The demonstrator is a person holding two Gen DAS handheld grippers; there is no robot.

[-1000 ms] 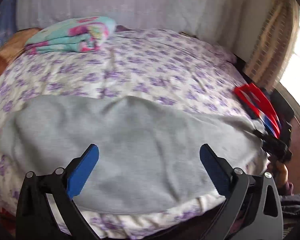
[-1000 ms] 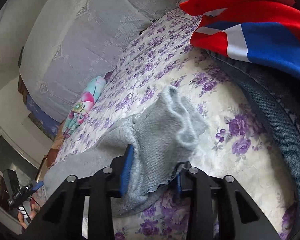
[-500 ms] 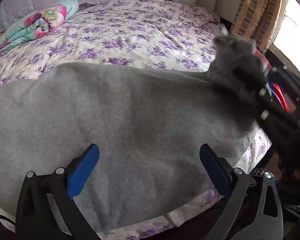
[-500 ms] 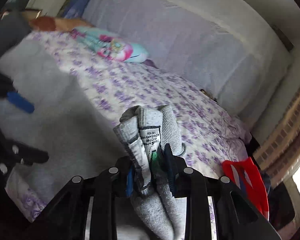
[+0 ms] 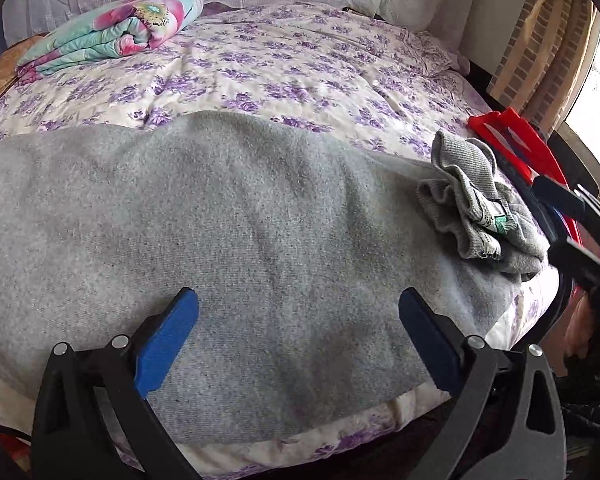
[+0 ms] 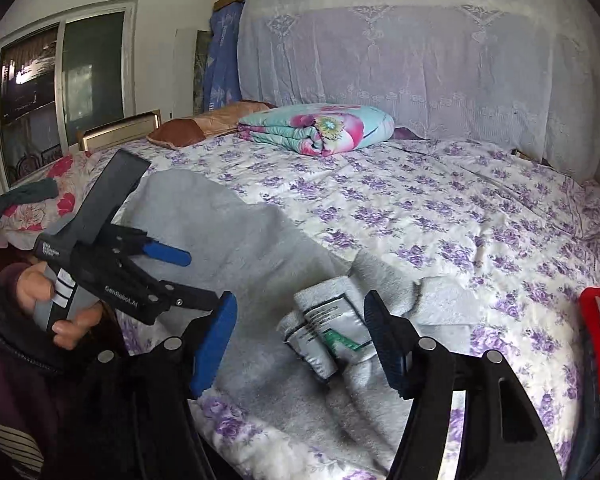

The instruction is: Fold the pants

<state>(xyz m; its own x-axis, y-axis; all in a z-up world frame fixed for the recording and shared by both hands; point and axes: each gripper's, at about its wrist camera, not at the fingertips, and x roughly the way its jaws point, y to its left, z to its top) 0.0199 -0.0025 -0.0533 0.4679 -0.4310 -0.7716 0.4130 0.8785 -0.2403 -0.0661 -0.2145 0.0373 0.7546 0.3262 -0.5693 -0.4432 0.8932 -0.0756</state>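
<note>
While grey pants (image 5: 240, 232) sprawl, folded quilt (image 5: 112, 32) sits well apart.

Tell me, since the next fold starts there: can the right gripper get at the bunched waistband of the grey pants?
Probably yes. The right gripper has its jaws opening, with the bunched waistband lying loose between them on the grey pants, and nothing covers it.
</note>
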